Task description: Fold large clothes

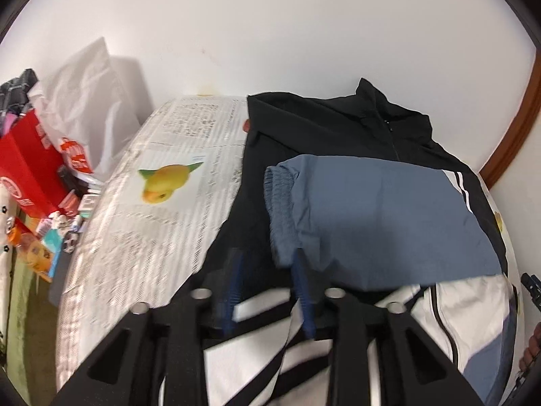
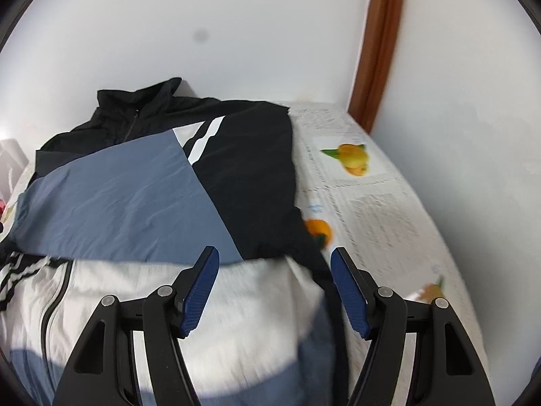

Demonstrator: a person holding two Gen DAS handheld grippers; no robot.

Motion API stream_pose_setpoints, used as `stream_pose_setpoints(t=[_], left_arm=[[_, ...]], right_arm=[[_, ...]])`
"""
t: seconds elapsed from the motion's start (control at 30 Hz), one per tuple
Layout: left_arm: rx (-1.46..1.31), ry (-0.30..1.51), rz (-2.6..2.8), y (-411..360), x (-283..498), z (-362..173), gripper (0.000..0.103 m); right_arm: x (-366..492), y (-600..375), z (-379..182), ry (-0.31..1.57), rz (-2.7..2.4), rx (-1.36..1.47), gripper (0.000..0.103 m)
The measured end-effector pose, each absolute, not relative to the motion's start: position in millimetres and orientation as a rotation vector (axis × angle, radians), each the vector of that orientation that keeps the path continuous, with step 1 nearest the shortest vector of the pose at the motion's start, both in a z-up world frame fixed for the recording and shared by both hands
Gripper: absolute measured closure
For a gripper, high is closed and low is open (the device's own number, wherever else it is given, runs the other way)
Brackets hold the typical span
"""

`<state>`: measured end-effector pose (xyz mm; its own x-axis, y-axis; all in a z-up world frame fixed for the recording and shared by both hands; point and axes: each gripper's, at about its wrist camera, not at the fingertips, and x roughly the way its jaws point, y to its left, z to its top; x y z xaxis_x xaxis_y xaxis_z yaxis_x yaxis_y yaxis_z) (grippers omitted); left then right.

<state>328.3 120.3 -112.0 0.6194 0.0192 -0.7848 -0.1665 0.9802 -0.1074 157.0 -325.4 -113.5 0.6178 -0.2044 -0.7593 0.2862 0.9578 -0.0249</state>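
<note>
Left gripper (image 1: pixel 268 282), left wrist view: blue pads narrowly parted, nothing pinched, over jacket (image 1: pixel 355 135) hem. Jacket flat on newspaper-covered table (image 1: pixel 142 237), collar toward wall, long axis running away from camera; blue sleeve (image 1: pixel 378 216) folded across chest. Red box (image 1: pixel 30 165) lettering unreadable.

Right gripper (image 2: pixel 274 291), right wrist view: pads wide apart, empty, above white lower panel (image 2: pixel 219 297). Newsprint blurred, illegible.
</note>
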Motion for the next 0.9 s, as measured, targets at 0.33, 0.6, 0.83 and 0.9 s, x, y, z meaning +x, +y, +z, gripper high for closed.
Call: stream_pose_setpoints(t=[0.33, 0.6, 0.83, 0.9], left_arm=[[-0.180, 0.948, 0.146, 147.4, 245.0, -127.1, 0.042], [-0.209, 1.033, 0.133, 158.0, 193.3, -165.0, 0.037], [-0.200, 1.028, 0.101, 141.8, 166.0, -169.6, 0.037], [-0.190, 1.021, 0.100, 135.8, 158.7, -170.4, 0.037]], right_arm=[[77.1, -340.3, -145.2, 0.942, -0.234, 0.187, 0.035], [41.7, -332.9, -175.4, 0.980, -0.197, 0.245, 0.035], [30.6, -304.5, -184.0, 0.972, -0.217, 0.134, 0.035], [25.3, -303.2, -185.2, 0.957, -0.223, 0.131, 0.036]])
